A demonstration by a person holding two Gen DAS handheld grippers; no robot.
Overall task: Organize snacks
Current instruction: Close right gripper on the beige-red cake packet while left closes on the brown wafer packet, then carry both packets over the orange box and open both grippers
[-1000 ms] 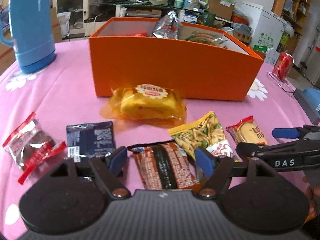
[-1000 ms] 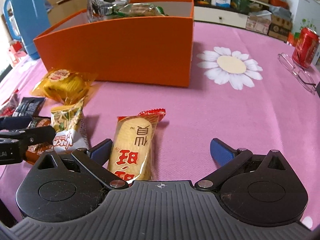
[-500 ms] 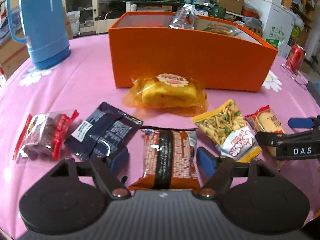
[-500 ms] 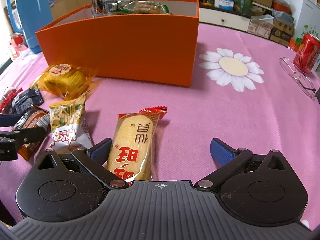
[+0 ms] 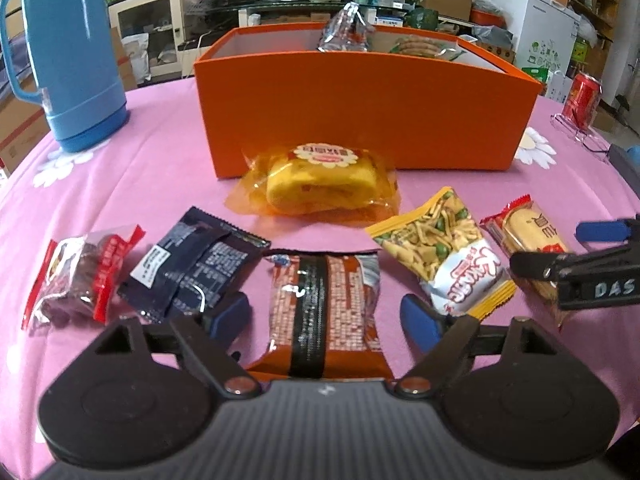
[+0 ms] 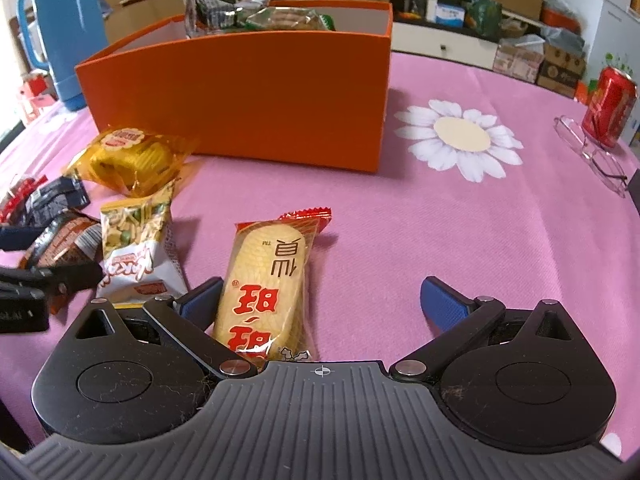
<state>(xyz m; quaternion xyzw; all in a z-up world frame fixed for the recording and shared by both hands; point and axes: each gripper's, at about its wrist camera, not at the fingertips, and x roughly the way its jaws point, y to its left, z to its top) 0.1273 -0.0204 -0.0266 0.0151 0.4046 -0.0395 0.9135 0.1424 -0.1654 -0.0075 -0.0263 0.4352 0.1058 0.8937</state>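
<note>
The left tool (image 5: 324, 316) has just been widening to straddle the brown packet (image 5: 323, 312), untouched; the right tool (image 6: 320, 300) gapes over the cracker (image 6: 268, 284), near the worktop's (image 6: 440, 240) edge.

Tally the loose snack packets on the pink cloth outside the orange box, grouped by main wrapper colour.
Red and clear: 1, the chocolate packet
Dark navy: 1
Brown: 1
Orange-yellow: 1, the cake roll
Yellow and white: 1, the pea mix
Yellow and red: 1, the rice cracker
Total: 6
</note>
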